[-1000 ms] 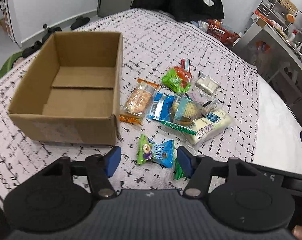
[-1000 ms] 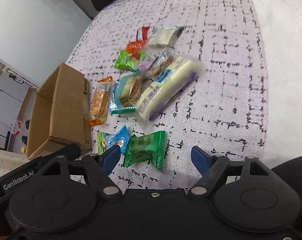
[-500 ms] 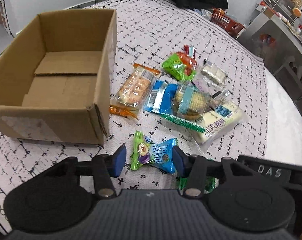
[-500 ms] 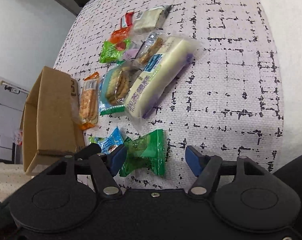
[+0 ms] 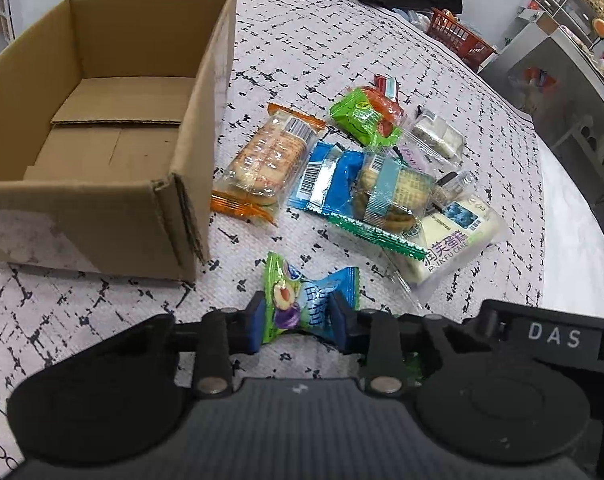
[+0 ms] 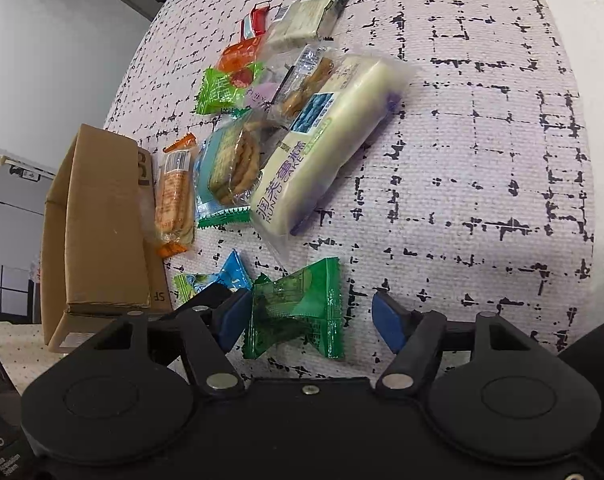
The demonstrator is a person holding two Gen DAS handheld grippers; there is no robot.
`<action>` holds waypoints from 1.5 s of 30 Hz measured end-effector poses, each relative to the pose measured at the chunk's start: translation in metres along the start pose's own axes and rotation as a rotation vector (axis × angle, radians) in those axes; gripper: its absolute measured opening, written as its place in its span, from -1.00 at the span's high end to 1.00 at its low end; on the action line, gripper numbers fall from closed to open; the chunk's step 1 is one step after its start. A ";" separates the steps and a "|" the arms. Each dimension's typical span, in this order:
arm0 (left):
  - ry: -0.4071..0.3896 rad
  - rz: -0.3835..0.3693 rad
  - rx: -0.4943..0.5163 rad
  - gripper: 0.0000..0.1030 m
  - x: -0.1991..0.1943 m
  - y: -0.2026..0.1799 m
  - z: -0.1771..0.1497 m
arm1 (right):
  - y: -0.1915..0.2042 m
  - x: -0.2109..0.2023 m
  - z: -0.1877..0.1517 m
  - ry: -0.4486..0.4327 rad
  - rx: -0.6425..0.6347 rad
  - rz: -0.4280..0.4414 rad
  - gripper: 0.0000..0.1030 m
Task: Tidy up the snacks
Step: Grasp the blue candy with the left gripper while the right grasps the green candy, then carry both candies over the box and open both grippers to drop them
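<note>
Both grippers work low in frame: left gripper (image 5: 296,322) fingers just closed, pinching the blue-green candy (image 5: 308,300); right gripper (image 6: 310,316) fingers spread around the green packet (image 6: 296,308), whose slick wrapper might slip.

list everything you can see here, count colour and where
cardboard box: 1, brown, open, nothing inside, left of the snacks
snack packets in pile: about eight, orange, blue, green, red, white, clear, beside the box on the bedspread
blue-green candy: 1, pinched in the left gripper, whose jaws have just been closing
green packet: 1, between the open pads of the right gripper
red basket: 1, far edge
</note>
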State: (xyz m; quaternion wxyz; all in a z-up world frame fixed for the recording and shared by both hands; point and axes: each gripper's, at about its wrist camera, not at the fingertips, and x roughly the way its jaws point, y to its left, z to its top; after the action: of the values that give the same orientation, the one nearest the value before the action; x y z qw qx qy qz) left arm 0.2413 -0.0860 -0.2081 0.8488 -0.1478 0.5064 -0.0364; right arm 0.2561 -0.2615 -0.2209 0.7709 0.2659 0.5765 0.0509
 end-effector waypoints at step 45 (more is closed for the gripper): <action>-0.289 -0.035 -0.027 0.59 -0.160 0.031 0.026 | 0.099 -0.108 -0.032 -0.282 -0.238 0.200 0.46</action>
State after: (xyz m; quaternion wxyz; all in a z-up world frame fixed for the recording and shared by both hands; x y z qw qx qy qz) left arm 0.1834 -0.0175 -0.0699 0.9099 -0.1718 0.3769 -0.0226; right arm 0.2141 -0.2074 -0.0881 0.8611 0.2334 0.4236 0.1570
